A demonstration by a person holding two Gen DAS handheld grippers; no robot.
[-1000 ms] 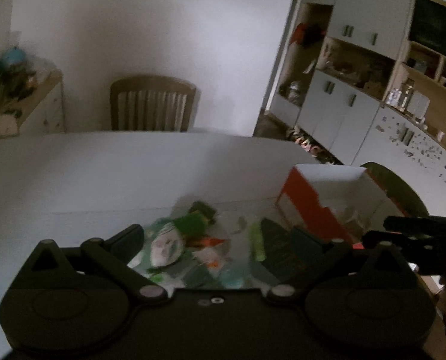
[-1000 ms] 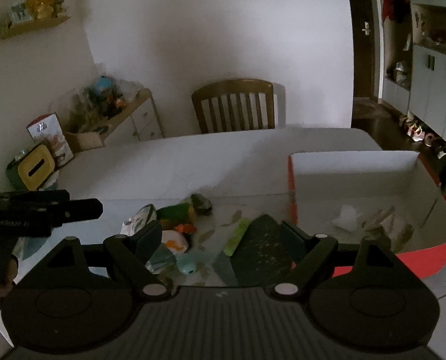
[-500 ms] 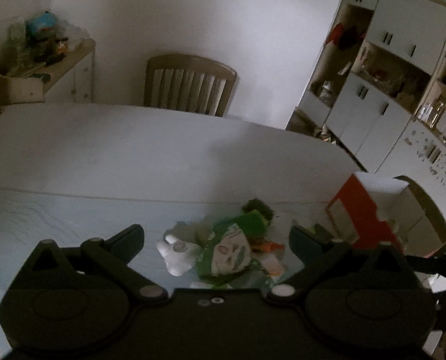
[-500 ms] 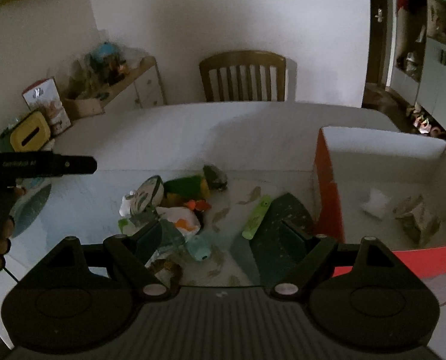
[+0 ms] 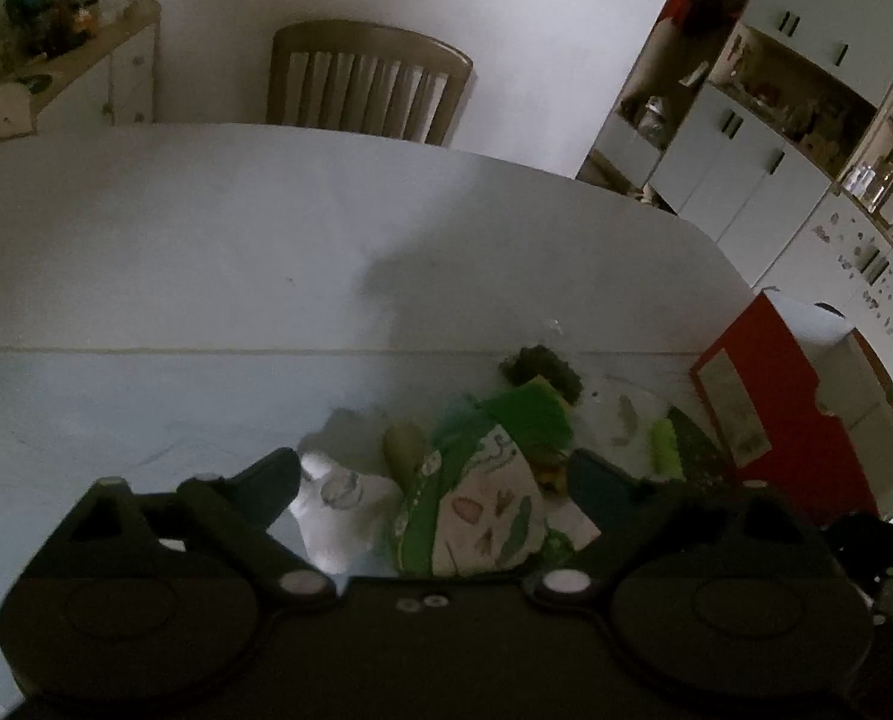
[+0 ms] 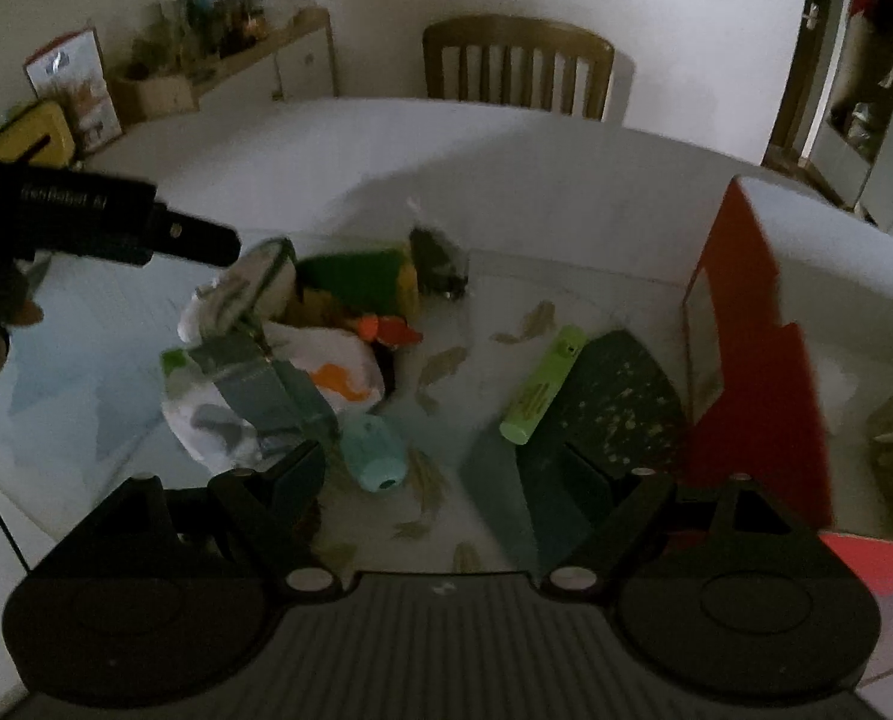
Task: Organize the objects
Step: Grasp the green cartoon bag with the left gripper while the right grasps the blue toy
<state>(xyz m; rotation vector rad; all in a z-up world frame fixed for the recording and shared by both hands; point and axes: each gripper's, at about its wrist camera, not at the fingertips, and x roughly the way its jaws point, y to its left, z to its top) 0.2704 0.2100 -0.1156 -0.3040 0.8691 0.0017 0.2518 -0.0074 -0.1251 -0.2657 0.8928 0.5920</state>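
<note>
Reaching into the pile [image 6: 302,354] mid-desk [image 5: 206,276], you are at the first pick, I judge, with both tongs apart and empty. Your left tongs [image 5: 434,474] have just been narrowing around the green-and-white pouch [image 5: 476,510], not yet pressing it. Your right tongs [image 6: 440,468] hang above the teal toy [image 6: 374,456], near the green tube [image 6: 542,384]. Next, close on one soft item and carry it to the red box [image 6: 752,330] at the right.
</note>
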